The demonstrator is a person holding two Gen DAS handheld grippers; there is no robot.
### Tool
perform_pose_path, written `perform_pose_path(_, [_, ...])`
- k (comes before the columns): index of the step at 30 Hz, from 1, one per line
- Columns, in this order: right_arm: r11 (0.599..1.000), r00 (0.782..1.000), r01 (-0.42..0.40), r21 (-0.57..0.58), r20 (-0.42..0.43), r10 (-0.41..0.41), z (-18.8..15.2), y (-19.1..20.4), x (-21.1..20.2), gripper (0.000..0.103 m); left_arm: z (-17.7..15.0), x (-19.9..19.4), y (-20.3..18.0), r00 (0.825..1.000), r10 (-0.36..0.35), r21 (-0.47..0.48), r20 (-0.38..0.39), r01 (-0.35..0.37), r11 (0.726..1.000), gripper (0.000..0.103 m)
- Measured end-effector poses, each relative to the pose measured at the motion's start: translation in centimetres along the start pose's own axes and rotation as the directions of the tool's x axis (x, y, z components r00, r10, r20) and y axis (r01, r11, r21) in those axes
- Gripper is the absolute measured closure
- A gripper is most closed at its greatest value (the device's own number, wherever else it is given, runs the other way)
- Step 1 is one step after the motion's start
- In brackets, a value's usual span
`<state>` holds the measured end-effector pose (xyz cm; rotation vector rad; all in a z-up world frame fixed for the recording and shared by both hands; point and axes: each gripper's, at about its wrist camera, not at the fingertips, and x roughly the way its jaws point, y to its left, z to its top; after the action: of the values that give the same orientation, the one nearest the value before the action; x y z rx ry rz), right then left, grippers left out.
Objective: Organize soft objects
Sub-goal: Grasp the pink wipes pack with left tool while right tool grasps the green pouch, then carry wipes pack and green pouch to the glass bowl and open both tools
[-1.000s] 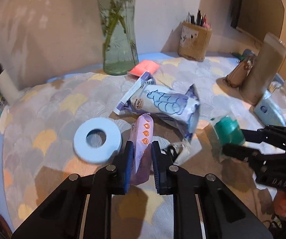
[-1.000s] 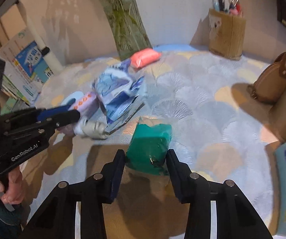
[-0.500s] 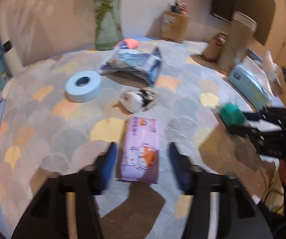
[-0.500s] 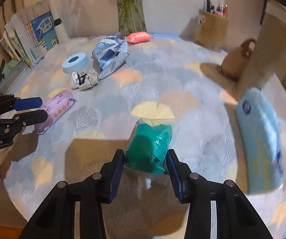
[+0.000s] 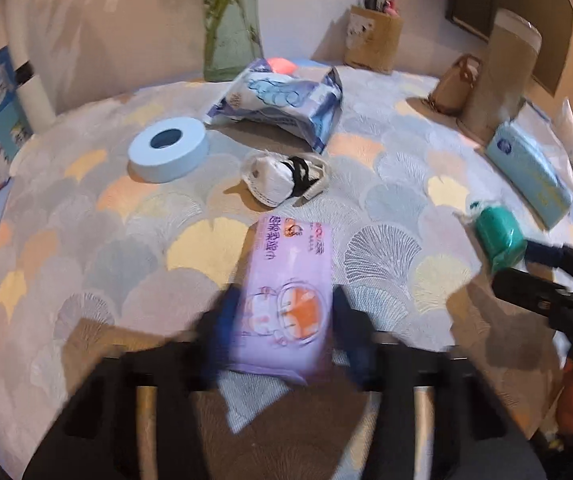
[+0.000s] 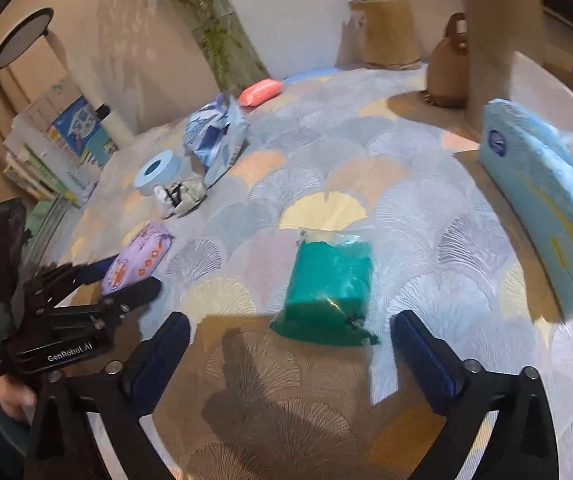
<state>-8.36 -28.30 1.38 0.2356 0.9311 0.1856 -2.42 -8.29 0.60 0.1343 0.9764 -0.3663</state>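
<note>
A purple wipes pack [image 5: 286,292] lies flat on the patterned tablecloth between the blurred, open fingers of my left gripper [image 5: 286,320]; it also shows in the right wrist view [image 6: 138,256]. A green soft bundle [image 6: 330,292] lies on the cloth just ahead of my right gripper [image 6: 290,340], whose jaws stand wide open and apart from it. In the left wrist view the green bundle [image 5: 498,236] lies at the right gripper's fingertips. A blue-white tissue pack [image 5: 282,100], a rolled white sock [image 5: 282,176] and a pink pouch [image 6: 260,92] lie further back.
A blue tape roll [image 5: 168,148] lies left of the sock. A glass vase [image 5: 230,20], a pen holder [image 5: 372,40], a brown bag [image 5: 452,84] and a tall cylinder [image 5: 498,76] stand at the back. A light-blue tissue box [image 6: 542,200] lies right. Books [image 6: 66,144] stand at left.
Both grippers carried their items toward the near side of the table, set them down and opened. The purple pack and the green bundle now lie released on the cloth.
</note>
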Motion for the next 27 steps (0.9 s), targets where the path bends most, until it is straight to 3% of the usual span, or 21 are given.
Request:
perform_pose_path(2, [0.999,0.998,0.047,0.017,0.042,-0.048,-0.6,0.1,-0.5,0.024,-0.1,-0.3,-0.2,1.000,0.015,-0.011,0.008,-0.014,1.000,0.067])
perform_pose_path(4, [1.000,0.997,0.001,0.027,0.074,-0.003,-0.9,-0.1,-0.8,0.062,-0.1,-0.7,-0.5,0.999,0.035,-0.007,0.018,-0.035,0.999,0.067])
perform_pose_path(9, [1.000,0.998,-0.012,0.007,0.068,0.011,-0.6,0.4,-1.0,0.084,0.9,-3.4,-1.8,0.995,-0.028,0.002,0.097,0.028,1.000,0.067])
perform_pose_path(11, [1.000,0.994,-0.028,-0.004,0.110,0.028,-0.3,0.5,-2.5,0.084,1.7,-5.0,-3.1,0.989,-0.050,0.029,0.139,0.047,0.998,0.067])
perform_pose_path(14, [0.999,0.988,0.024,-0.048,0.156,-0.017,0.1,0.8,-4.3,0.084,2.3,-6.3,-4.4,0.983,-0.066,0.063,0.170,0.056,0.996,0.067])
perform_pose_path(17, [0.998,0.992,0.016,-0.056,0.123,-0.009,0.2,0.4,-4.2,0.084,2.2,-6.9,-4.9,0.981,-0.076,0.072,0.178,0.064,0.995,0.067])
perform_pose_path(18, [0.999,0.998,-0.010,-0.050,0.063,0.013,0.2,0.3,-3.3,0.079,2.0,-6.8,-4.7,0.982,-0.080,0.065,0.171,0.070,0.995,0.067])
perform_pose_path(19, [0.999,0.999,-0.035,-0.037,0.005,0.035,0.3,0.1,-2.2,0.062,1.8,-6.7,-4.4,0.983,-0.074,0.056,0.168,0.066,0.996,0.067])
perform_pose_path(21, [0.997,0.996,-0.071,-0.005,-0.053,0.070,0.3,0.1,-0.6,0.040,1.4,-6.6,-3.7,0.985,-0.061,0.040,0.163,0.055,0.998,0.067])
perform_pose_path(27, [0.999,0.999,-0.052,0.008,-0.015,0.053,2.3,1.3,1.9,0.040,0.6,-7.3,-1.6,0.986,-0.043,0.006,0.162,0.043,0.999,0.067])
